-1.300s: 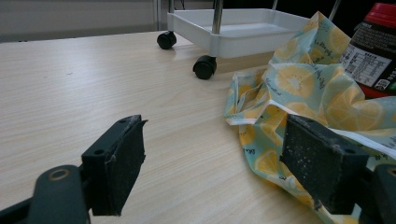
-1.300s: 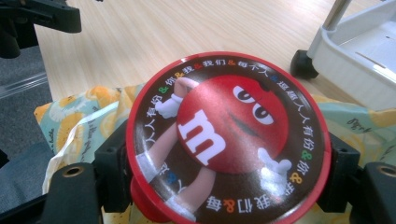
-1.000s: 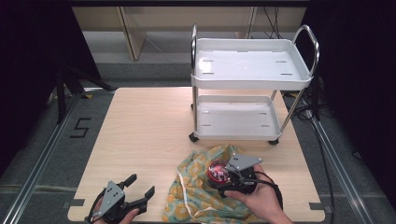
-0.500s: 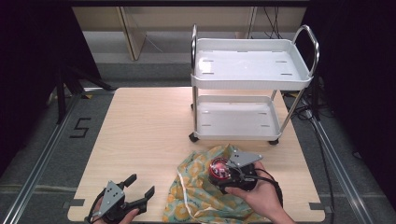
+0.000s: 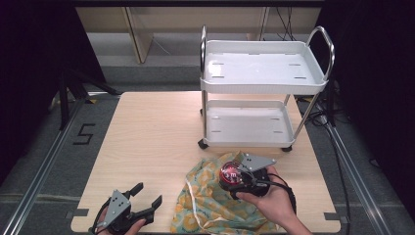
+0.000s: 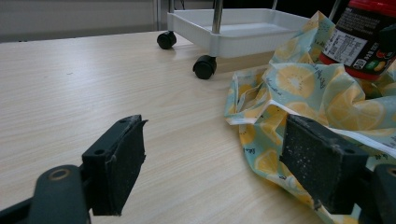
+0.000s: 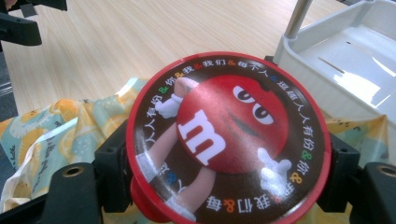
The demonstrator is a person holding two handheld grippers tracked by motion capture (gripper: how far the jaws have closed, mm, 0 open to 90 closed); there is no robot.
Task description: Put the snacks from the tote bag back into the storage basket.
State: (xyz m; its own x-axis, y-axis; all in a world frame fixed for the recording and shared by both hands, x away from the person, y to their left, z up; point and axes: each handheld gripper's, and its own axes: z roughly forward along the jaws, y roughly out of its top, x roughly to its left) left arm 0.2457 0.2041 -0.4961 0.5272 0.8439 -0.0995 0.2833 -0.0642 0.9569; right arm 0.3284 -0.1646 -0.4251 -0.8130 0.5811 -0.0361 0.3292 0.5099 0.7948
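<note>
Since the earlier frames, the right gripper (image 5: pixel 234 175) has been turning a little at the wrist, its grey three-cornered plate now pointing more toward the white two-shelf rolling cart (image 5: pixel 264 83), while the left gripper (image 5: pixel 142 200) is staying where it was. The right hand (image 5: pixel 271 198) is reaching in from the bottom edge, palm wrapped under the tool, and the jaws are clamping a round red-lidded candy tub (image 7: pixel 228 140) by its sides. In the right gripper view the lid, printed with a red cartoon character, is facing the camera. The tub is being held just above a crumpled lemon-print cloth bag (image 5: pixel 215 205) lying on the pale wooden table (image 5: pixel 147 132), near the cart's front wheels. In the left gripper view the tub (image 6: pixel 362 39) is sitting over the cloth's folds (image 6: pixel 299 93). The left hand (image 5: pixel 105 226) is resting low at the table's near edge, its gripper's jaws spread wide apart and gripping nothing, aimed toward the cloth.
</note>
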